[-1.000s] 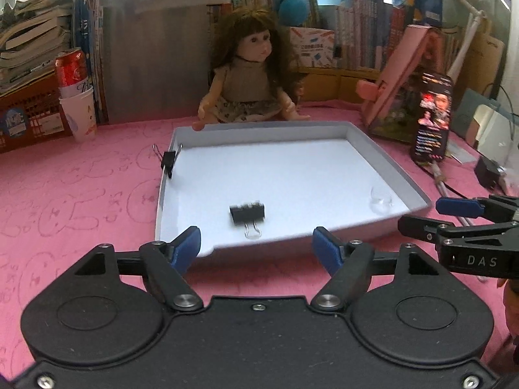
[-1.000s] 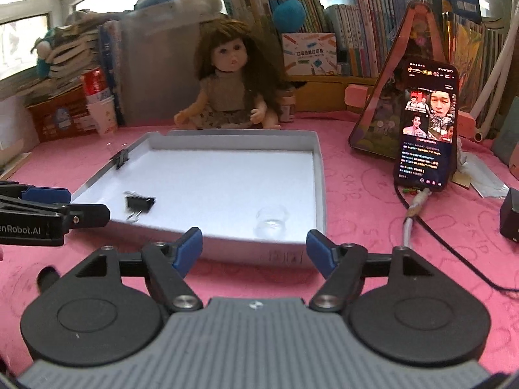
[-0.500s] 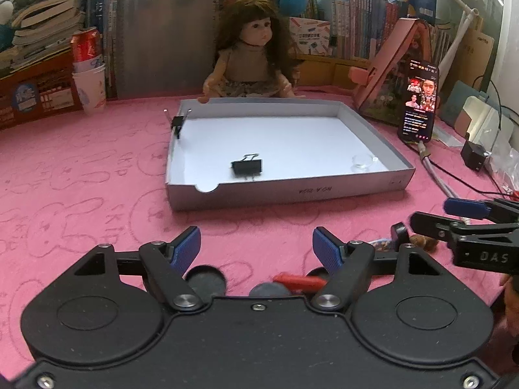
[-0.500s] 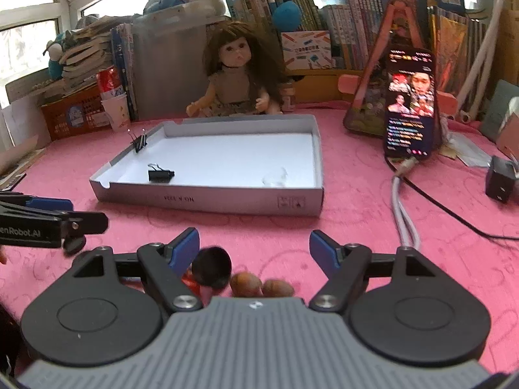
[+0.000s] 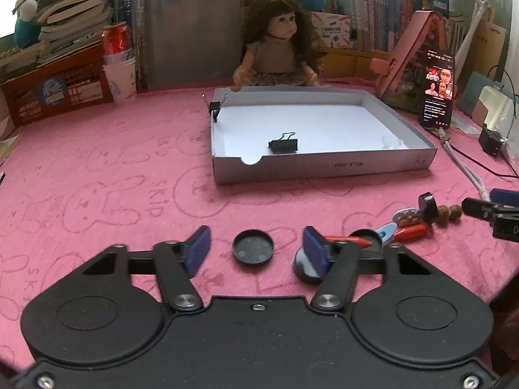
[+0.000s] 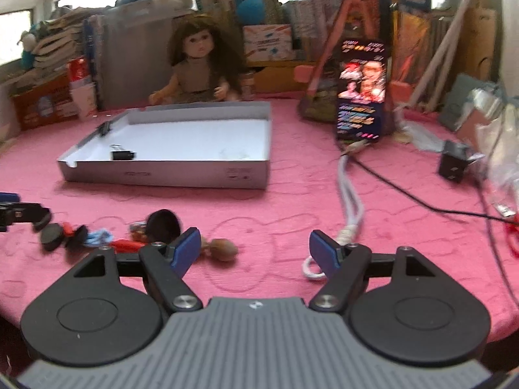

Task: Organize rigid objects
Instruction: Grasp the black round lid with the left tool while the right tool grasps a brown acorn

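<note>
A shallow grey box lid [image 5: 324,167] lies on the pink cloth with a black binder clip [image 5: 283,145] inside and another clip [image 5: 214,107] on its left wall. My left gripper [image 5: 254,248] hovers low over a round black cap [image 5: 253,251]; its jaws are closing, the cap lies between them, and the pads do not touch it. A second dark cap [image 5: 305,267] sits under its right finger. Small items lie to the right: a red piece [image 5: 411,231], brown nuts [image 5: 449,215]. My right gripper [image 6: 254,249] stands open beside a nut [image 6: 223,250].
A doll [image 5: 280,55] sits behind the box. A phone [image 5: 438,89] leans at the right with a white cable [image 6: 350,204] running forward. A black adapter [image 6: 455,162], a red can on a paper cup [image 5: 118,61], and stacked books line the back.
Both grippers pulled back from the box toward the near edge of the cloth and sank a little. The small items came into view, and the left jaws narrowed around the black cap.
</note>
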Demonstrator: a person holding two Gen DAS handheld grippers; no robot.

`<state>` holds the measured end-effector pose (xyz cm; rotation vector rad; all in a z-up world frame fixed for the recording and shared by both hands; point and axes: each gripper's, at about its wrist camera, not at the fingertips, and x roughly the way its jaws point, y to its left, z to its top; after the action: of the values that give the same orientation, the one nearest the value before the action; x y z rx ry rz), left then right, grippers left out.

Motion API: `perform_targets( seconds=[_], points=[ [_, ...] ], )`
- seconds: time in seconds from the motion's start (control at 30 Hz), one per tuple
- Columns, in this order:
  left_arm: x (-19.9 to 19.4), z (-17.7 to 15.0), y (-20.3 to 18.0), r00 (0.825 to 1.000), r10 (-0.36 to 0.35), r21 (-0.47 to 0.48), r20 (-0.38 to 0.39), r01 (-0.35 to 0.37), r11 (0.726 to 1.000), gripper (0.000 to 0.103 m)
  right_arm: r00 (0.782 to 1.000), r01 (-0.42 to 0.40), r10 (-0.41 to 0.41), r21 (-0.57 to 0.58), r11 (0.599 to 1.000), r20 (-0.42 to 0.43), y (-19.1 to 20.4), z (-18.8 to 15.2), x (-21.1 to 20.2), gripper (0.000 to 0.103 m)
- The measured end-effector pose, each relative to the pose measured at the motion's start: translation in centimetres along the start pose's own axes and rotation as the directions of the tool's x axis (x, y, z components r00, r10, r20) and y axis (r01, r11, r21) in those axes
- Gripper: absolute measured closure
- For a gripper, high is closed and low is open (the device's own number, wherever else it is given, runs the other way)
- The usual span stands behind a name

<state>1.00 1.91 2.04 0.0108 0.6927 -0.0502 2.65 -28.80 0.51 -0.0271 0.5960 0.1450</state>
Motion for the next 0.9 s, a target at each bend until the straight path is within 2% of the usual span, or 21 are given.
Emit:
perform_targets(
  seconds=[0.07,0.2,0.3,0.6,0.7,0.77,0.9],
  points=[
    [0.0,-0.2,0.2,1.000,0.002,-0.006,-0.005,-0.002,1.000,0.056,1.000,0.022,-0.022,-0.008,1.000,0.005,0.0,-0.1,-0.1,0.022],
    [0.3,-0.5,0.4,1.000,0.011,-0.012,-0.009,-0.011,1.000,0.059,1.000,0.019,-0.019,-0.008,1.000,-0.009,0.2,-0.5,0.0,0.030],
    [0.6,-0.7,0.2,1.000,0.020,-0.001,-0.008,-0.020,1.000,0.059,1.000,0.016,-0.016,-0.012,1.000,-0.020,0.6,-0.8,0.2,0.035],
    [1.9,-1.1,-0.3,0.999,0.037,0.010,-0.014,-0.037,0.999,0.059,1.000,-0.002,0.001,-0.033,0.999,-0.024,1.8,-1.0,1.2,0.043],
    [2.3,-1.2,-0.3,0.999,0.044,0.007,-0.009,-0.044,0.999,0.057,0.999,0.045,-0.046,-0.036,0.998,-0.020,2.1,-1.0,1.8,0.050],
    [2.4,-1.2,-0.3,0.999,0.046,0.009,-0.005,-0.046,0.999,0.057,0.998,0.068,-0.069,-0.047,0.997,-0.010,2.2,-1.1,2.0,0.050],
    [2.6,-1.4,-0.4,0.998,0.054,0.005,0.009,-0.054,0.999,0.055,0.998,0.064,-0.064,-0.035,0.997,0.002,2.2,-1.4,2.1,0.048]
  ],
)
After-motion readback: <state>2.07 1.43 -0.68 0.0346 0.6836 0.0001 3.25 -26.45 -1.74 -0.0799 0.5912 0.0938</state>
